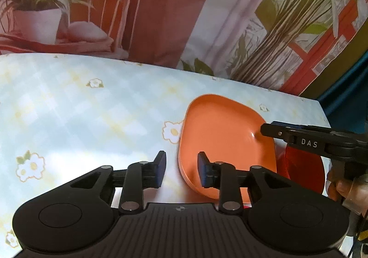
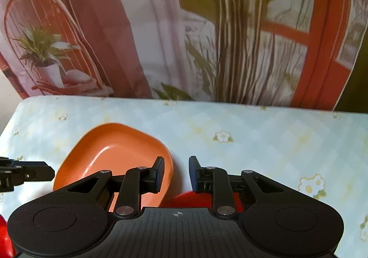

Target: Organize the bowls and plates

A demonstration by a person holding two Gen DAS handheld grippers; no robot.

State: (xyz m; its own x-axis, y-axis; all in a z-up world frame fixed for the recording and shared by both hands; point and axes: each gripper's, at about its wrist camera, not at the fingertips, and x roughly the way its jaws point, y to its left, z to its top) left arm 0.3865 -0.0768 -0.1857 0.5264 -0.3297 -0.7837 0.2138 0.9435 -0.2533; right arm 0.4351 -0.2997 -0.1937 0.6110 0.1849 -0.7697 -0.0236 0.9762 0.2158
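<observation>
Pale blue checked tablecloth (image 1: 80, 108) with daisy prints, printed backdrop (image 2: 161, 27) behind showing potted plant (image 1: 39, 4), red chair (image 2: 46, 39), curtains, soft light

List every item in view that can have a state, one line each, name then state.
left tool: open, holding nothing, straddling the near left rim of the plate.
right tool: open, holding nothing, over the plate's right edge.
orange plate: upright, empty, tilted, its right side resting on the red dish.
red dish: on the table, mostly hidden; contents cannot be told.
table: covered by a flowered cloth.
</observation>
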